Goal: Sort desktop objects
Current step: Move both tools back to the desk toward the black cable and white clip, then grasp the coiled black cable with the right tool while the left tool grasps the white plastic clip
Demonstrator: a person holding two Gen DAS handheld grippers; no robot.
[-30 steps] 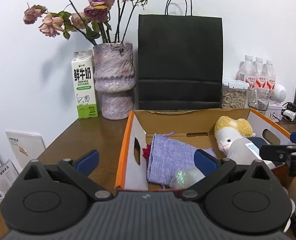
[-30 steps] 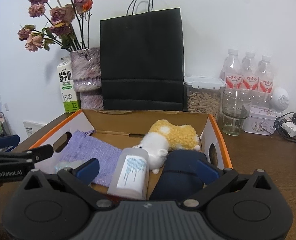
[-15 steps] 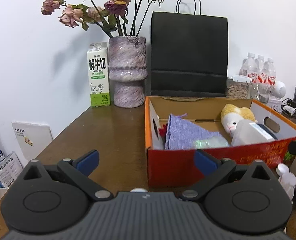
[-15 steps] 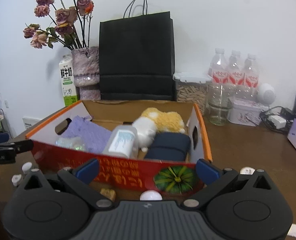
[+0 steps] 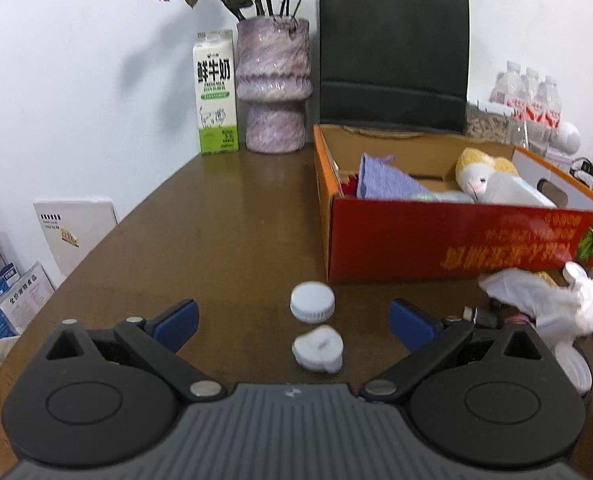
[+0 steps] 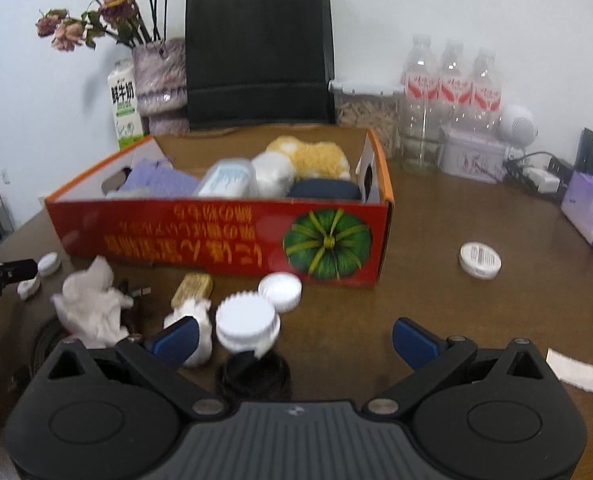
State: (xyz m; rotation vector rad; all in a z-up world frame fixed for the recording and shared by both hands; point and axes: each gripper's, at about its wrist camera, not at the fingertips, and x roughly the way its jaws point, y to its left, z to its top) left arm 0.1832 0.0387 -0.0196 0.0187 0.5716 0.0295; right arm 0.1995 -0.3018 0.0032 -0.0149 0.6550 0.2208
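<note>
Left wrist view: both grippers have drawn back from the box (image 5: 448, 240) to the tabletop's near edge. Left gripper (image 5: 292, 318) and right gripper (image 6: 294, 336), jaws apart and empty, now face loose white caps (image 5: 311, 302), suggesting another pick.

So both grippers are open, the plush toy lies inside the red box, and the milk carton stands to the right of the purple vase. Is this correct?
Not quite. In the left wrist view the milk carton stands to the left of the purple vase, not the right. The rest holds: the left gripper and right gripper are both open, and the plush toy lies inside the red box.
</note>
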